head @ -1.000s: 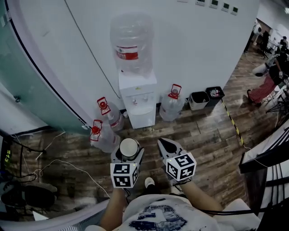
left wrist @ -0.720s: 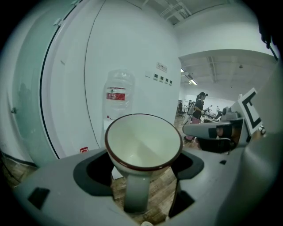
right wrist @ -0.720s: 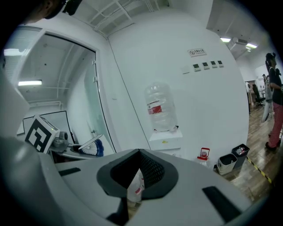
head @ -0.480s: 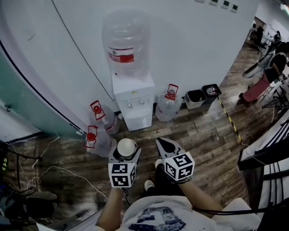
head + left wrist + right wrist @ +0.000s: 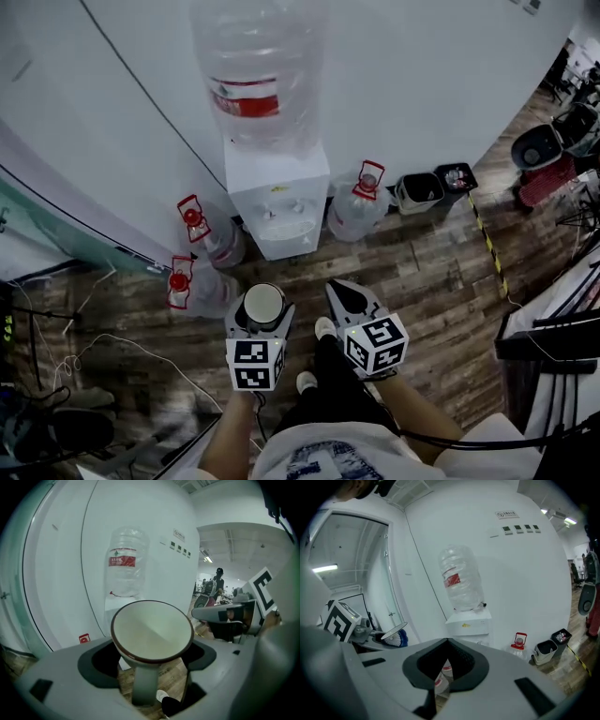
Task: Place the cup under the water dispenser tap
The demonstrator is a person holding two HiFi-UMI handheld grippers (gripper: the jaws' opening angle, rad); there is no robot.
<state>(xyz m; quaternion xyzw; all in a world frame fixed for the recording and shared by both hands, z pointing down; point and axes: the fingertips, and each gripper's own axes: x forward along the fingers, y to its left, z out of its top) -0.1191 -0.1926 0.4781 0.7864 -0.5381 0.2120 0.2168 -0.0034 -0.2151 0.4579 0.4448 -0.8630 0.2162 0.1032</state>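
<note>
While the white floor-standing water dispenser (image 5: 278, 192) stands against the white wall straight ahead, the left gripper (image 5: 262, 319) has its jaws closed around the one pale ceramic cup with a dark rim (image 5: 152, 631). The cup is upright, mouth up and empty, and lies well short of the dispenser's tap recess (image 5: 286, 217), directly in front of it. The move to come looks like a carry straight forward and then in under the tap, keeping the cup's axis vertical. The left gripper is the nearer to that recess. The right gripper (image 5: 349, 302), beside it and just right of the dispenser's centre line, has its jaws together with nothing in them. One big clear bottle (image 5: 253, 75) sits upturned on the dispenser. Three spare bottles with red handles stand on the wooden floor: two (image 5: 192, 217) (image 5: 178, 283) left of the dispenser, one (image 5: 366, 183) right of it. Two small bins (image 5: 417, 190) (image 5: 457, 176) sit further right.
</note>
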